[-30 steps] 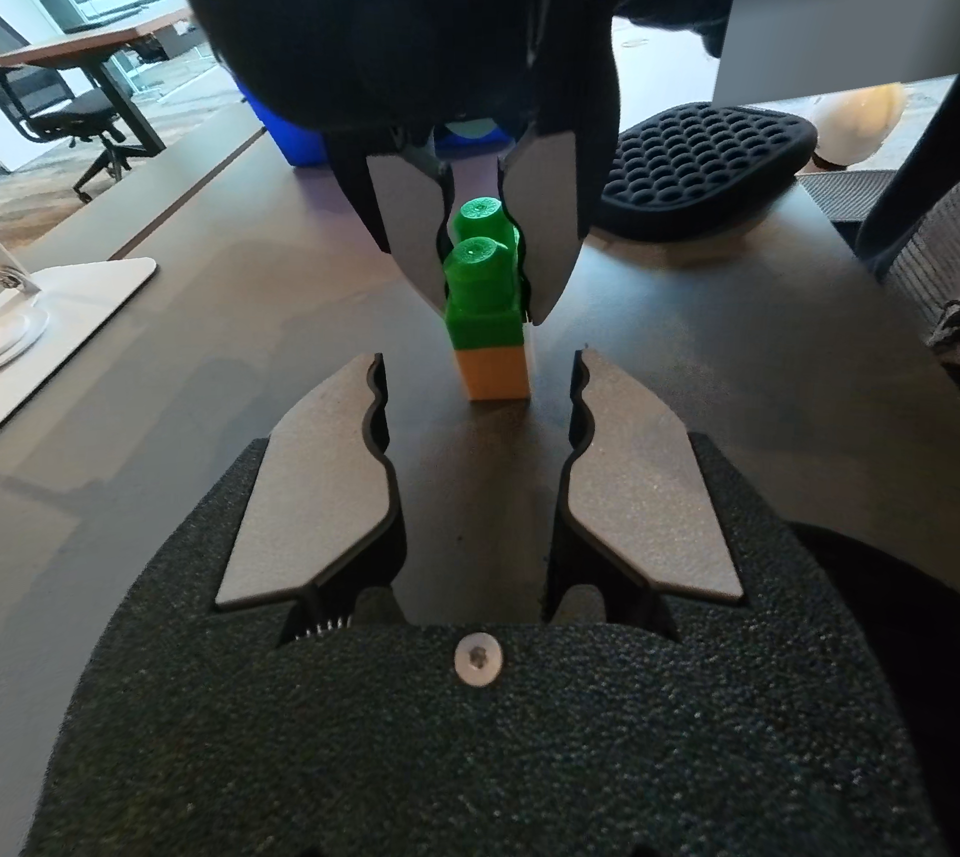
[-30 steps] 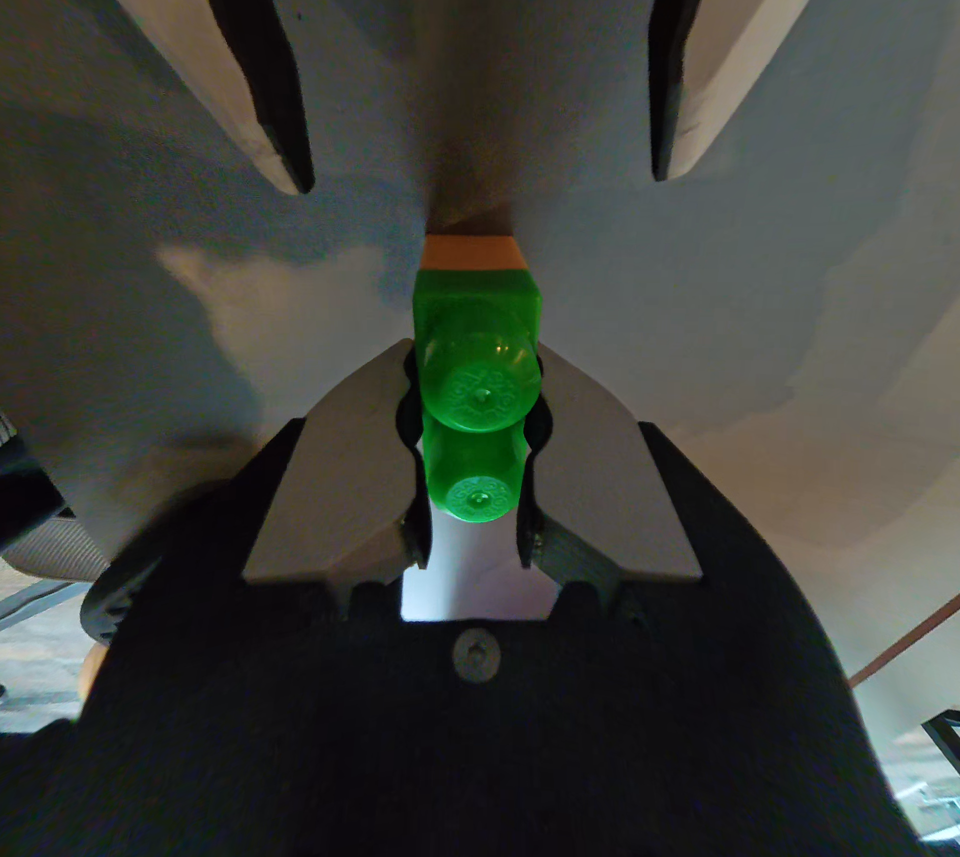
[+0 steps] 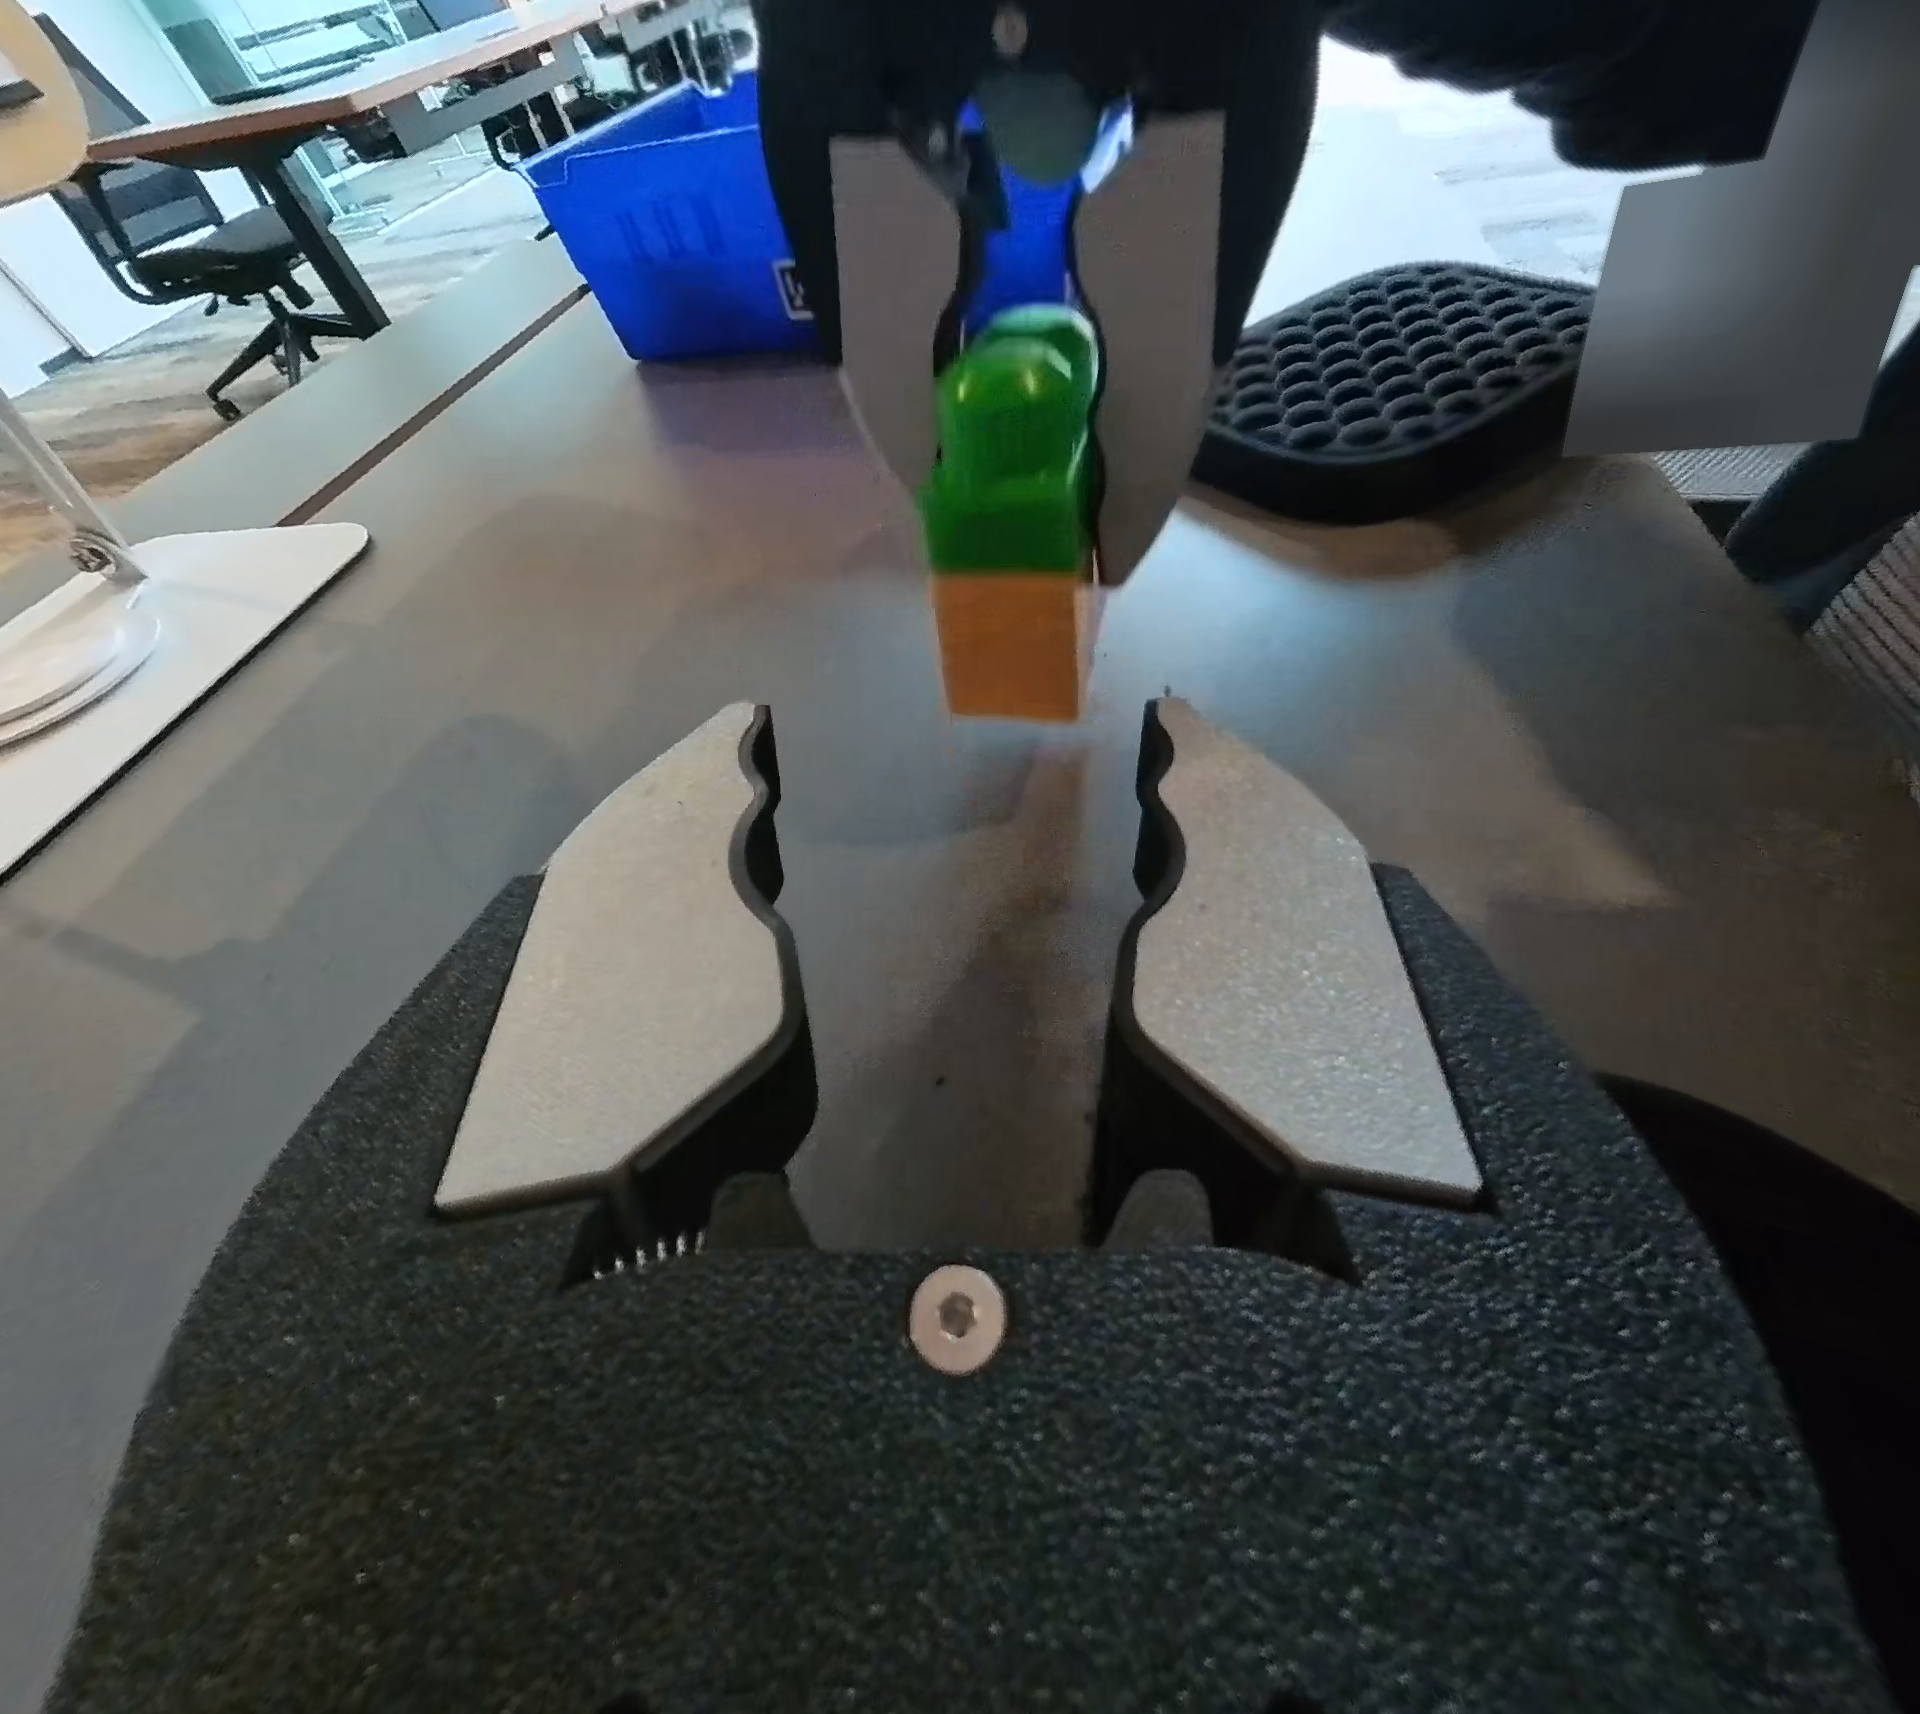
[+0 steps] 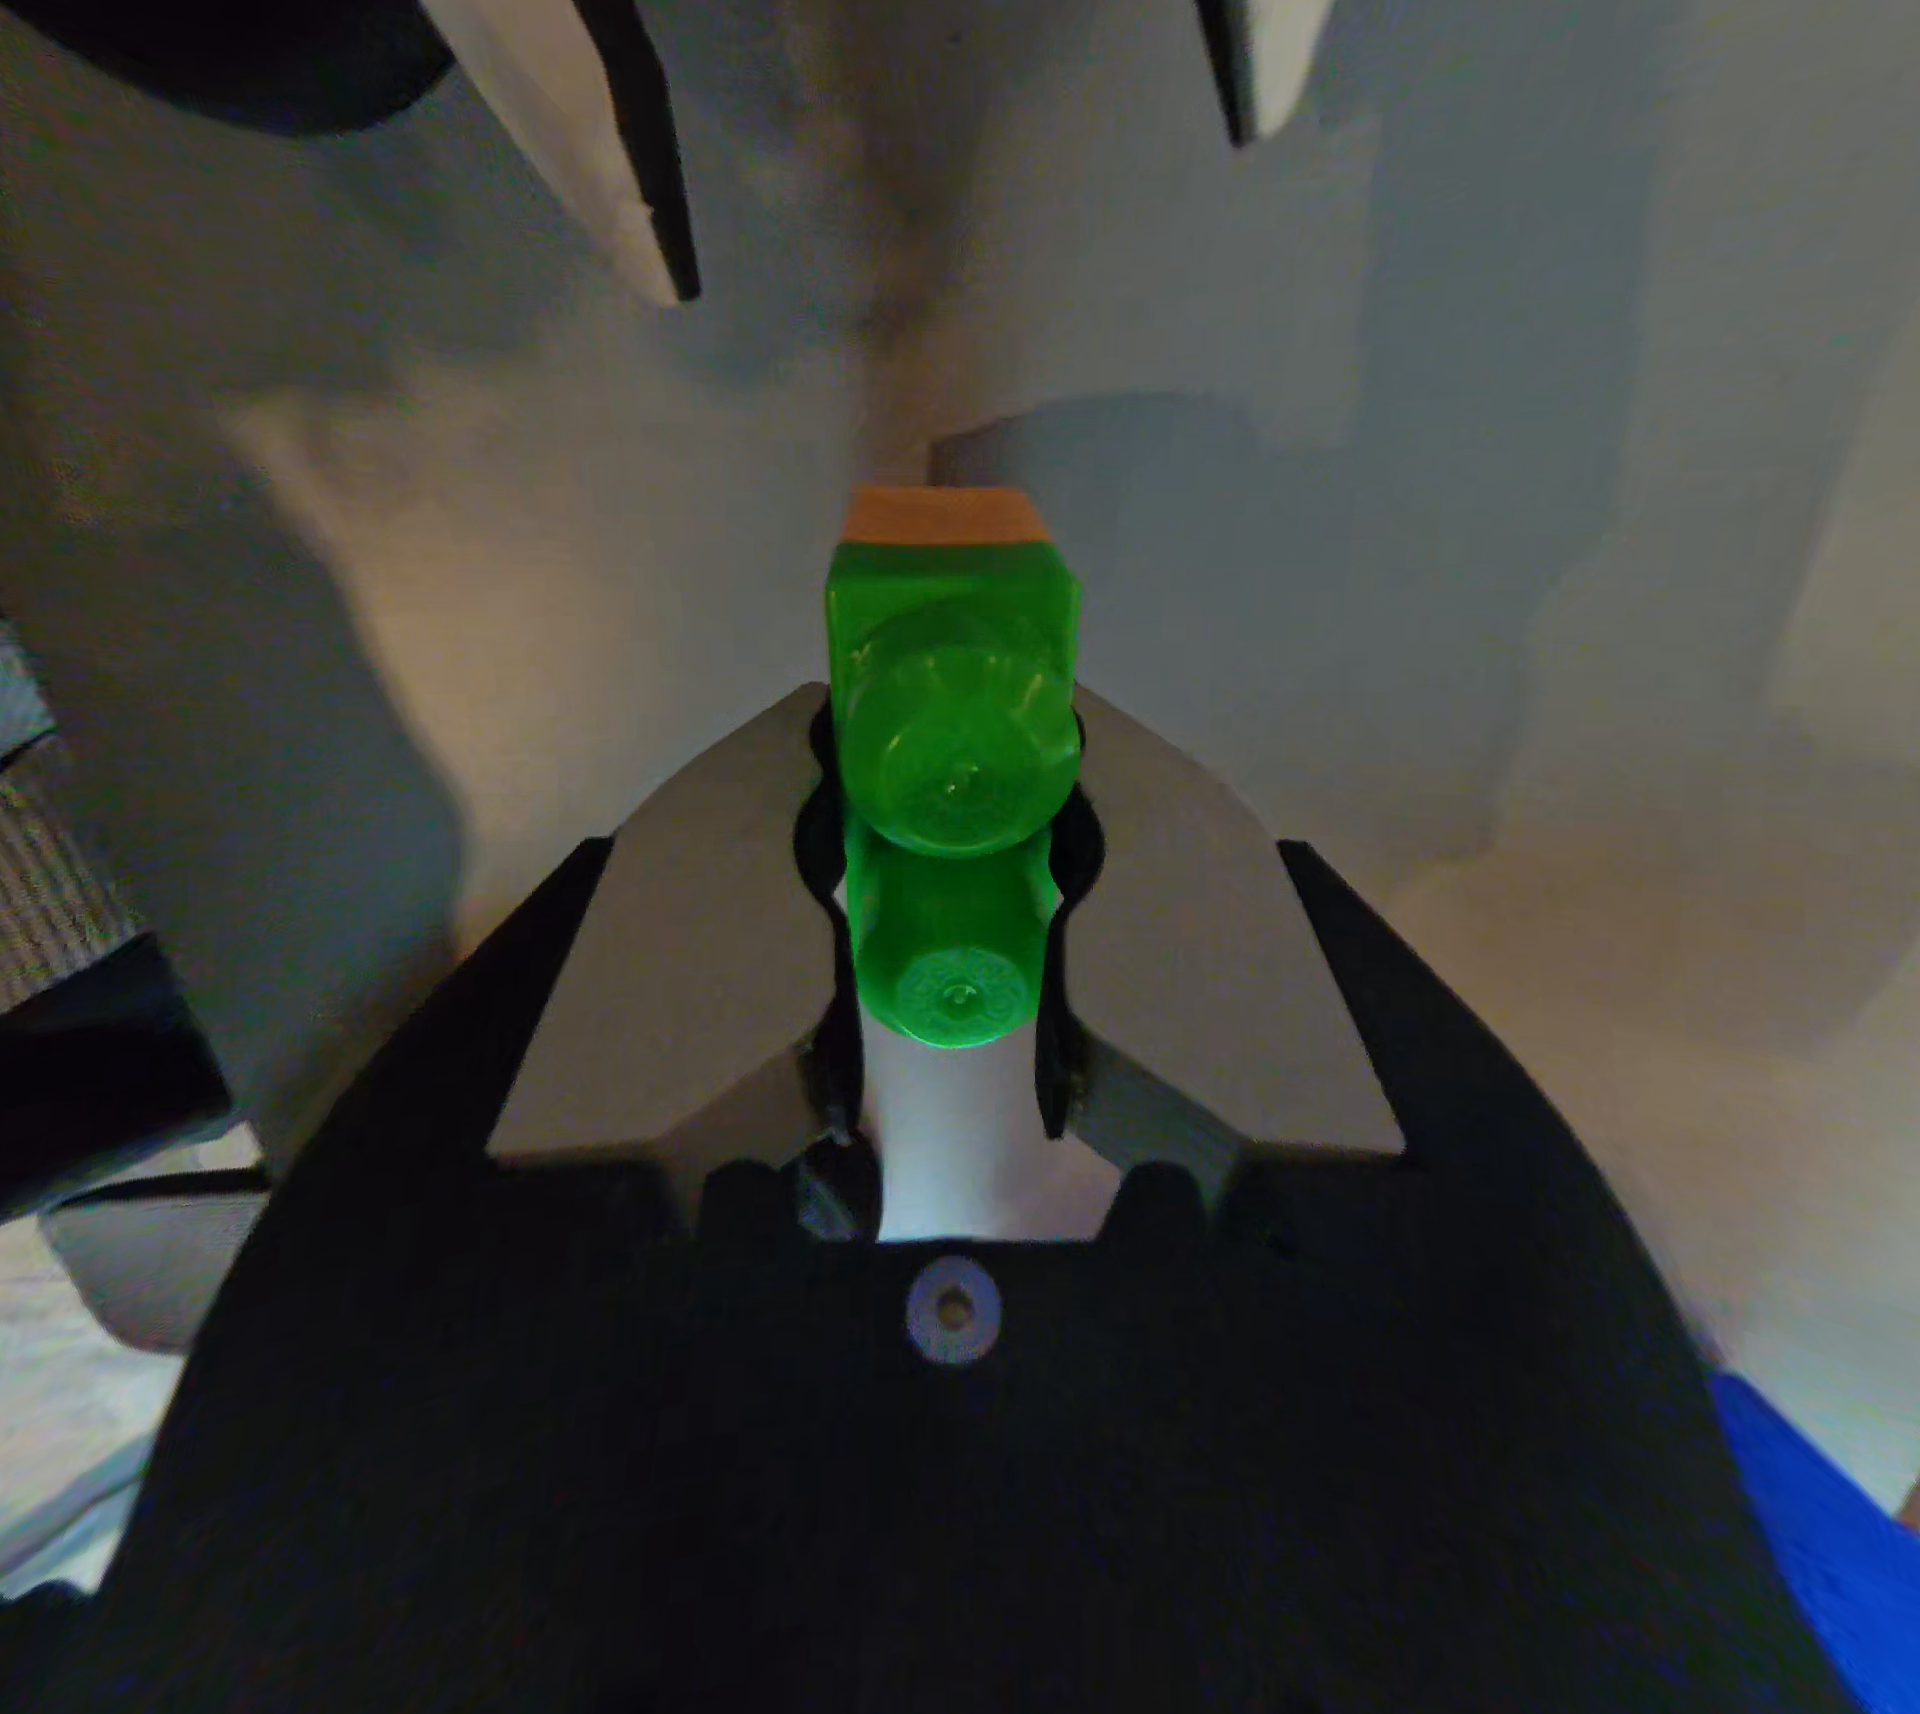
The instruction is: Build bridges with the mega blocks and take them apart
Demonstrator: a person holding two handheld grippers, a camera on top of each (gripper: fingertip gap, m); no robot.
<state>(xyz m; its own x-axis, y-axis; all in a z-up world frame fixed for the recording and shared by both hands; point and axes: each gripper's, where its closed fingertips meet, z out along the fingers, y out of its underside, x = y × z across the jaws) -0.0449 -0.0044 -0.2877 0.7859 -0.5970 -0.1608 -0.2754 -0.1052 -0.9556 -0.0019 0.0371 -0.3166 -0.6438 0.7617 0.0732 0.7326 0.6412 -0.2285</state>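
Right gripper [image 4: 951, 843] clamps green block [image 4: 951, 708] with 2 studs, orange block [image 3: 1013, 646] stuck beneath, above counter [image 3: 520, 729]; left gripper [image 3: 956, 791] wide, empty.

Dark grey table [image 3: 436, 729] fills the left wrist view. A white flat stand base [image 3: 197, 584] rests at its left edge. A black honeycomb pad [image 3: 1392, 386] lies far right

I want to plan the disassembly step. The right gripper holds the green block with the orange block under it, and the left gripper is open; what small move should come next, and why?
Probably bring the left gripper forward and close it on the orange block. The right gripper clamps only the green block, the orange one hangs free beyond its jaws, and the left jaws stand open just short of it, nearly in line.
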